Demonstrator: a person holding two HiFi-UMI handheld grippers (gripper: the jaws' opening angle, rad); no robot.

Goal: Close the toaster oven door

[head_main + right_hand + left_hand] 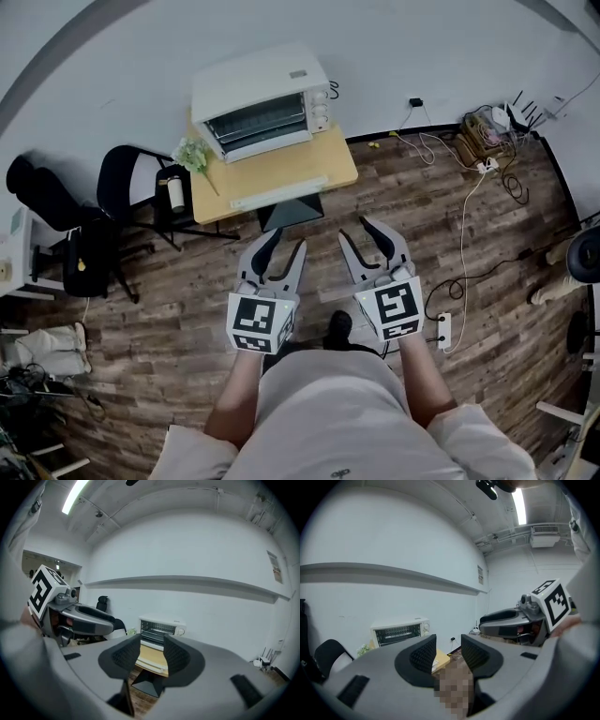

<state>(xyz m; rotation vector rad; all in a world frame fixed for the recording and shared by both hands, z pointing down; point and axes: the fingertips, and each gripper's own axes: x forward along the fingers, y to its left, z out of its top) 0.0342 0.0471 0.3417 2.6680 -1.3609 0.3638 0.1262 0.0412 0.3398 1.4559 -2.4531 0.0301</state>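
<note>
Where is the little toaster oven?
In the head view the toaster oven sits at the back of the wooden table, against the white wall, with a small plant just left of it.

The head view looks steeply down from above the person; the white box-shaped toaster oven point(262, 103) lies well ahead, at upper centre. The left gripper view faces nearly level, with the oven point(400, 632) far off, left of centre. The right gripper view faces the oven point(161, 631) head-on. All three views share it.

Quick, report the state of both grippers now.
Left gripper: open, holding nothing.
Right gripper: open, holding nothing.
</note>
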